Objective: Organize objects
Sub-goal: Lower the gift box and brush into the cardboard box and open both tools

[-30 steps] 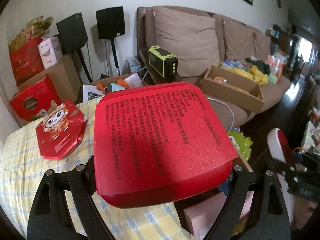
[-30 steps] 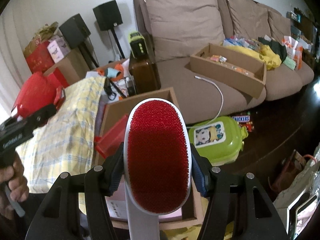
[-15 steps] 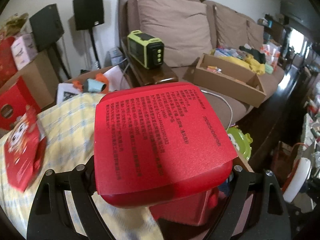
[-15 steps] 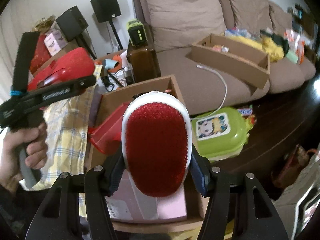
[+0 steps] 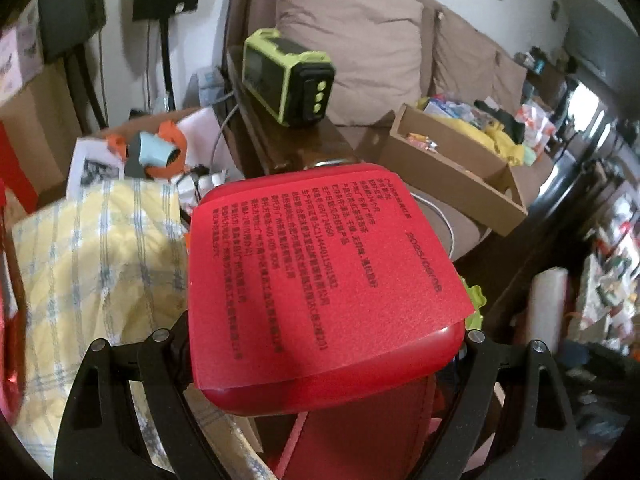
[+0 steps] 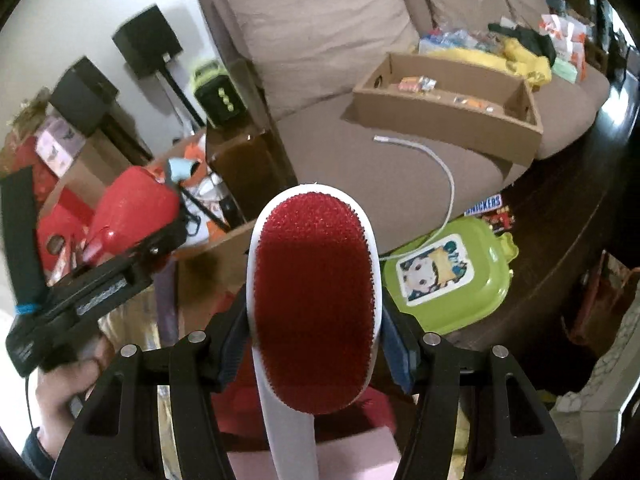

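The left gripper is pinching one red box by its sides, label up, its fingers spread wide around it, likely carrying it from the checked tabletop toward the cardboard box below. The right gripper is clamping one red-faced lint brush by its edges above that box, probably to drop it in.

On the sofa the cardboard tray sits at two o'clock; the lunchbox lies on the floor at four.
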